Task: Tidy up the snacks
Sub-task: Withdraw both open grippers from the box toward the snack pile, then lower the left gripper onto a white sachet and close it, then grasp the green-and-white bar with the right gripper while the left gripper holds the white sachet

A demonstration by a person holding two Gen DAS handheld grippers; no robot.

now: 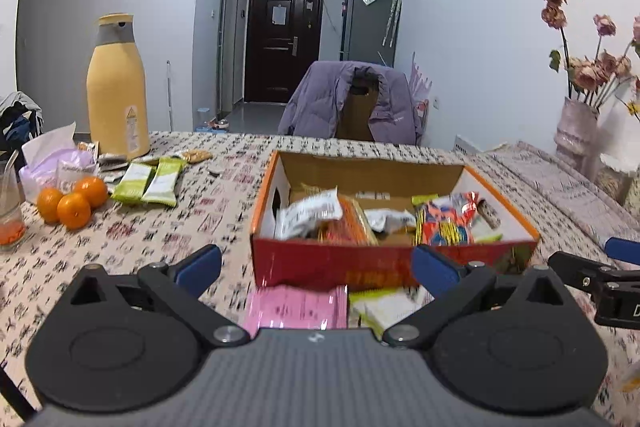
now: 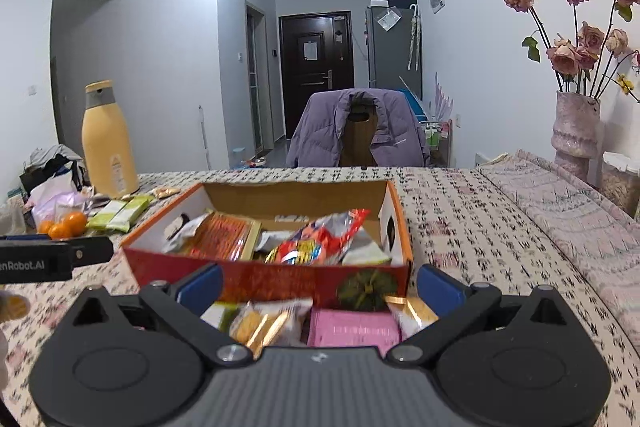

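An open cardboard box [image 1: 360,263] [image 2: 276,277] with red and orange sides stands on the patterned table, holding several snack packets [image 1: 444,223] [image 2: 316,239]. Loose in front of it lie a pink packet [image 1: 296,307] [image 2: 354,327], a green-white packet [image 1: 384,307] and a yellow biscuit packet [image 2: 260,323]. My left gripper [image 1: 318,265] is open just above the pink packet, holding nothing. My right gripper [image 2: 320,283] is open over the loose packets, also holding nothing. Two green snack bars [image 1: 146,181] [image 2: 118,213] lie at the far left.
Three oranges [image 1: 72,203], a tissue bag [image 1: 60,157], a glass [image 1: 10,211] and a tall yellow flask [image 1: 116,87] crowd the table's left. A vase of dried roses [image 2: 576,123] stands at the right. A chair with a purple jacket [image 1: 352,103] is behind the table.
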